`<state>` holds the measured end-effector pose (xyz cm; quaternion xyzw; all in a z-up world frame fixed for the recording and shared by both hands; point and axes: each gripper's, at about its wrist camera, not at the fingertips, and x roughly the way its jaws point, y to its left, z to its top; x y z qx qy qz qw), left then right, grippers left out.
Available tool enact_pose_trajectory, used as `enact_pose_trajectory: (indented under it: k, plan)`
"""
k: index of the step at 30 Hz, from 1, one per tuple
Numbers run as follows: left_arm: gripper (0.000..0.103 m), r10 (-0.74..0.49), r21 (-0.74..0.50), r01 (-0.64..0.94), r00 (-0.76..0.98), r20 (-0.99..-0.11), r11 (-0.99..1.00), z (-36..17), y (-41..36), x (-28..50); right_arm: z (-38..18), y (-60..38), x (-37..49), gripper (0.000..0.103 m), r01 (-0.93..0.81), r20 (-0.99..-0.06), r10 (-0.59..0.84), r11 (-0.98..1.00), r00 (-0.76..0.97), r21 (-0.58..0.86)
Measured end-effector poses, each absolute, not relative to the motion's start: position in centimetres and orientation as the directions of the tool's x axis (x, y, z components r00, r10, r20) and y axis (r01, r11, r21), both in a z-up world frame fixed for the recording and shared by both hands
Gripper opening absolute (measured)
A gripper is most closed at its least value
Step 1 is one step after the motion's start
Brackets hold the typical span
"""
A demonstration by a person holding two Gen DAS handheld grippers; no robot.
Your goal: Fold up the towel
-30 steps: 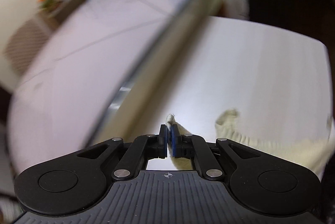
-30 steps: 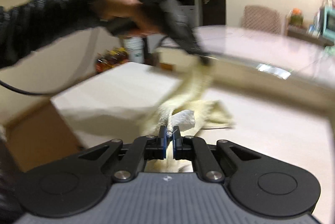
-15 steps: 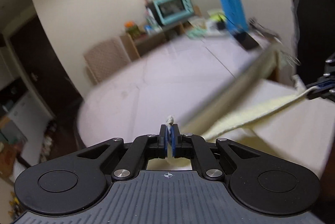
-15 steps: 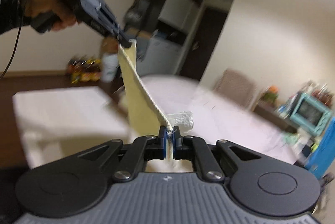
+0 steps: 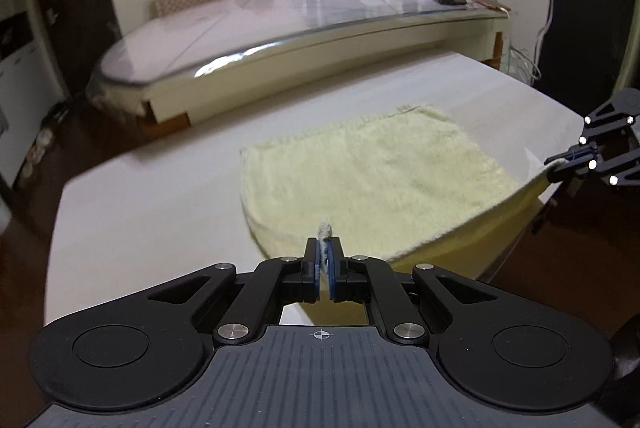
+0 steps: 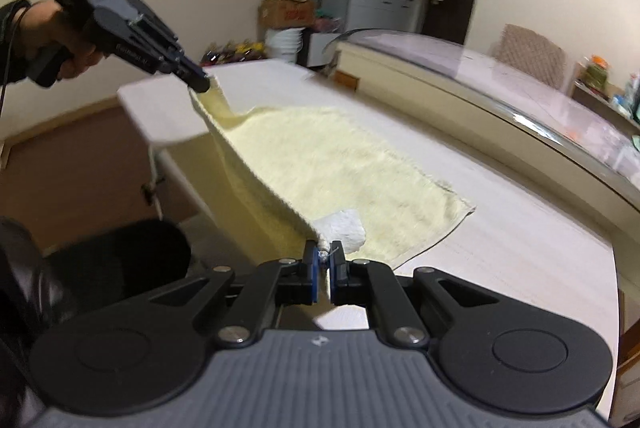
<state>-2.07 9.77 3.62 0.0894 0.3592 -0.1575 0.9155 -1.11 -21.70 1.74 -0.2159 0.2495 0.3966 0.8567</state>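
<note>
Lying spread on the white desk (image 5: 160,196), pale yellow towel (image 5: 372,168), far part flat on the surface, near edge lifted off it and running taut between both tools. Gripping the towel's left near corner, left tool (image 5: 325,260), jaws pressed together on a small tuft of cloth poking up between the blue pads. Showing again in the right wrist view, left tool (image 6: 199,81), carried by a hand (image 6: 52,36) in a dark sleeve, reaching in over the left end of the towel (image 6: 340,164) and pinching that corner above the desk (image 6: 500,240). Clamping the towel's right near corner, right tool (image 6: 325,260), jaws closed on the cloth beside a white label (image 6: 344,226) sewn at the hem. Appearing at the right of the towel in the left wrist view, right tool (image 5: 560,161), tips shut on that corner just past the desk's edge. Standing beyond the towel, glass-topped table (image 5: 320,12).
</note>
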Motion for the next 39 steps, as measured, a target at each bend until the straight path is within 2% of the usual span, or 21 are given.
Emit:
enact_pose_trajectory:
  k: [6,10,14,20,26,34,39]
  plan:
    - [0.005,-0.236,-0.016,0.31,0.69,-0.684,0.951,2.8,9.2,-3.5,2.6,-22.4,-1.3,0.006,-0.813,-0.607,0.58,0.543,0.543,-0.209]
    - [0.013,-0.21,-0.052,0.241,0.695,-0.687,0.969,1.9,10.2,-4.0,3.1,-22.3,-1.6,0.006,-0.82,-0.606,0.584,0.528,0.54,-0.222]
    - [0.02,-0.159,-0.054,0.173,0.687,-0.709,0.983,1.2,11.6,-4.6,2.7,-21.7,-2.0,0.006,-0.835,-0.611,0.595,0.502,0.522,-0.224]
    - [0.02,-0.076,-0.022,0.086,0.695,-0.715,0.996,1.5,13.8,-5.1,2.5,-21.9,-1.9,0.006,-0.842,-0.611,0.605,0.496,0.511,-0.213]
    - [0.021,-0.146,-0.032,0.172,0.711,-0.687,0.985,2.8,12.9,-3.3,2.6,-22.0,-2.0,0.006,-0.841,-0.613,0.599,0.492,0.514,-0.225]
    - [0.021,-0.132,0.045,0.258,0.629,-0.766,0.965,0.4,12.1,-3.3,2.8,-22.0,-1.8,0.006,-0.841,-0.612,0.598,0.489,0.517,-0.233]
    - [0.026,-0.123,0.055,0.259,0.622,-0.773,0.964,-0.1,12.4,-3.7,3.3,-21.1,-1.4,0.006,-0.855,-0.627,0.591,0.435,0.507,-0.281]
